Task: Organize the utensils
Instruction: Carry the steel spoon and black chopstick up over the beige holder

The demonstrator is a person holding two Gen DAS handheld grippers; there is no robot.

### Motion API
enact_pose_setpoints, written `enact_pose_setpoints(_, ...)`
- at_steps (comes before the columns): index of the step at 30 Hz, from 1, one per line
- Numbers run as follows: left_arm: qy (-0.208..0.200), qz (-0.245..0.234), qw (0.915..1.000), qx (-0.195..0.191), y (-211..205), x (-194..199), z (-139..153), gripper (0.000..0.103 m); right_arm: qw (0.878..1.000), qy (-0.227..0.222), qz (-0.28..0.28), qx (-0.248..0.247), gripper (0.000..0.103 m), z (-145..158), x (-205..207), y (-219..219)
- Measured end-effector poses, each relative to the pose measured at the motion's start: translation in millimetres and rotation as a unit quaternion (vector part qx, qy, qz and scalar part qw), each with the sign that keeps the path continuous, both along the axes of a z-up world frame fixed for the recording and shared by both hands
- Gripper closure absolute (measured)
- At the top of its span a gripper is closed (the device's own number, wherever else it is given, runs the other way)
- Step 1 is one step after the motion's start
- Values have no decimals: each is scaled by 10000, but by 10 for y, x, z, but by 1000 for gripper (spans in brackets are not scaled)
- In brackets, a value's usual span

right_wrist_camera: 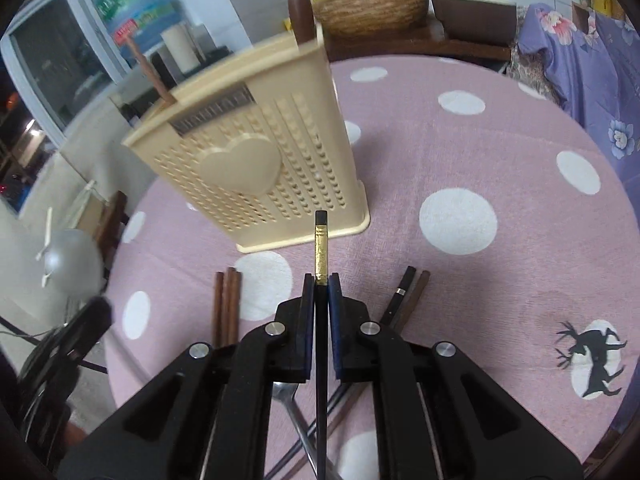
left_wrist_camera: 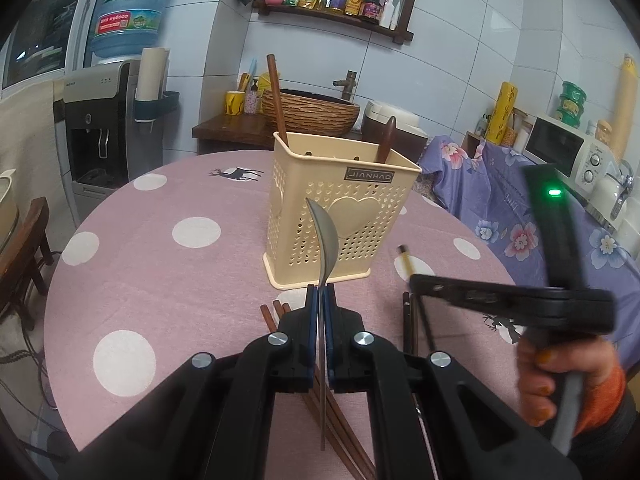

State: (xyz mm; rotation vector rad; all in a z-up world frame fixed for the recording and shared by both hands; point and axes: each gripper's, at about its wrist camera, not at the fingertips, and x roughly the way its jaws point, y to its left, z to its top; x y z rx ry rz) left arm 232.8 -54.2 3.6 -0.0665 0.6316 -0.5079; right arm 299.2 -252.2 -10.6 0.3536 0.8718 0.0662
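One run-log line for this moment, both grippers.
left gripper: shut on metal spoon | right gripper: shut on black chopstick | holder: upright on table

The left gripper (left_wrist_camera: pixel 321 300) has its jaws closed on the handle of a metal spoon (left_wrist_camera: pixel 326 236), bowl upward, in front of the cream perforated utensil holder (left_wrist_camera: pixel 340 208). The holder stands upright on the pink polka-dot table (left_wrist_camera: pixel 160 280) and contains a brown chopstick (left_wrist_camera: pixel 277 100) and a dark wooden handle (left_wrist_camera: pixel 387 136). Brown chopsticks (left_wrist_camera: pixel 276 312) lie on the table beneath the gripper. At right, a hand (left_wrist_camera: pixel 560 384) holds the right gripper (left_wrist_camera: pixel 416 280), with a black chopstick with a gold band (left_wrist_camera: pixel 406 258) at its tip.
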Motion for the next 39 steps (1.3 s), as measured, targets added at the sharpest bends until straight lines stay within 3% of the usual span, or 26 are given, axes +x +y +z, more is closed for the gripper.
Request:
enact_pose_setpoints(8,-116,89,9998,-133,50,-36,87,98,9965,-819,118,153,96,588,-544,-246)
enact_pose_setpoints(19,-225,107,9992,-318,19,1,217,98,9895,-1406,299,162,96,1119,-947,-242)
enact_pose_setpoints(24,-550,132,9975,-422,-21,114,516,98,9859,-1636,356,-71,96,1457,-814,-173)
enact_pose_setpoints(29,-996,220,9927,-642,-88,358,1018,98,9807,-1932,256,-175,96,1905,-552,-165)
enact_pose_setpoints(34,-1422,412,9849,-899,-178,668,1491,98,9678,-2480,-5,-441,95,2445,-305,-134)
enact_pose_setpoints(37,-1581,532,9806,-1031,-241,843,1602,98,9589,-2741,-169,-710,95,2624,-165,-86)
enact_pose_setpoints(39,-1687,662,9792,-918,-325,950,1596,98,9572,-2764,-251,-824,95,2634,-42,-53)
